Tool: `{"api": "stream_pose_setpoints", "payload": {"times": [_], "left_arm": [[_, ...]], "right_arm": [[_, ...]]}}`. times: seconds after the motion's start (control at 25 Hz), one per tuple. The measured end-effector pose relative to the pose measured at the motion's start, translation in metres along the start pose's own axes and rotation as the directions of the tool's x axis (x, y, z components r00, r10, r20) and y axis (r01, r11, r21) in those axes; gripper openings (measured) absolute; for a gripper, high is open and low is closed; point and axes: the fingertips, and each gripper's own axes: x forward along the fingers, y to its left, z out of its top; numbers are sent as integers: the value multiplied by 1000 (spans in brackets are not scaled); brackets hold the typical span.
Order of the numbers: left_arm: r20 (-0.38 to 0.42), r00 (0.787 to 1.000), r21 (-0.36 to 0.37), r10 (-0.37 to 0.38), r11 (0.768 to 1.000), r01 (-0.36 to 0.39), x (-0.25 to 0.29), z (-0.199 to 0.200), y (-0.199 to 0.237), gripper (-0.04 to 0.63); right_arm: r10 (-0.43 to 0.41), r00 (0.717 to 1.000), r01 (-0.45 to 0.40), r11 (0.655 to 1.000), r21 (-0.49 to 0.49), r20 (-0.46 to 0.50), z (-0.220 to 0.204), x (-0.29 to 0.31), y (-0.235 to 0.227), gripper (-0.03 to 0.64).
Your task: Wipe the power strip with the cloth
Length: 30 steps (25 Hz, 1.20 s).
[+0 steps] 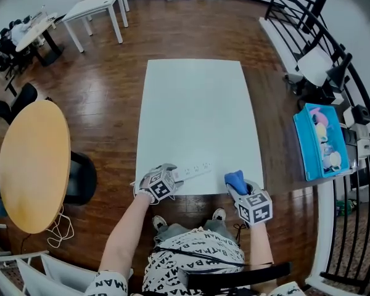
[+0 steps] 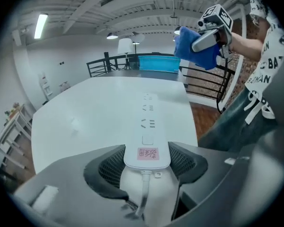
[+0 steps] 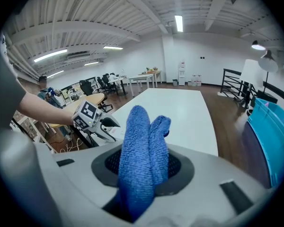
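A white power strip lies at the near edge of the white table, running toward the right. My left gripper is shut on its cord end, both pads pressing the strip's sides with the cord trailing back between the jaws. My right gripper hangs over the table's near right corner, shut on a folded blue cloth. In the right gripper view the cloth stands up between the pads. The left gripper view shows the right gripper raised with the cloth, apart from the strip.
A blue bin of small items stands to the right of the table, beside a black railing. A round wooden table and a black chair are at the left. White desks stand far back.
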Motion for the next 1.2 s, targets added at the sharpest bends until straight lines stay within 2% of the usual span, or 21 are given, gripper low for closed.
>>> {"api": "stream_pose_setpoints", "payload": {"times": [0.24,0.36,0.44,0.48,0.56,0.64,0.72,0.76,0.8,0.88,0.96,1.2], "left_arm": [[21,999,-120,29,992,-26,4,-4,8,345],[110,992,-204,69,978,-45,-10,4,13,350],[218,965,-296,143,952,-74,-35,17,24,350],[278,940,-352,198,931,-92,-51,23,32,340],[362,870,-474,335,870,-138,-88,33,52,248],[378,809,-590,451,790,-165,-120,35,63,18],[388,775,-684,499,719,-120,-141,34,62,3],[394,762,-715,514,692,-98,-148,34,60,3],[392,752,-733,530,674,-94,-154,35,59,3],[376,741,-742,557,660,-119,-165,38,54,3],[381,730,-744,568,657,-123,-174,44,48,3],[419,713,-726,562,679,-109,-183,60,29,3]], "right_arm": [[27,1000,-27,999,-21,-2,11,8,7,134],[41,999,-41,999,-14,16,19,13,7,135],[47,998,-48,999,3,41,27,18,5,135],[50,997,-51,999,16,59,32,21,3,135],[57,993,-62,997,50,101,44,26,-1,135],[63,989,-75,994,84,136,52,29,-4,135],[71,986,-87,991,100,154,56,32,-3,135],[75,985,-91,991,98,158,58,34,-2,135],[79,984,-94,991,92,159,60,35,0,133],[85,983,-98,992,77,160,63,37,5,133],[91,983,-102,993,65,160,67,37,10,133],[98,980,-108,993,49,170,69,32,18,133]]}}
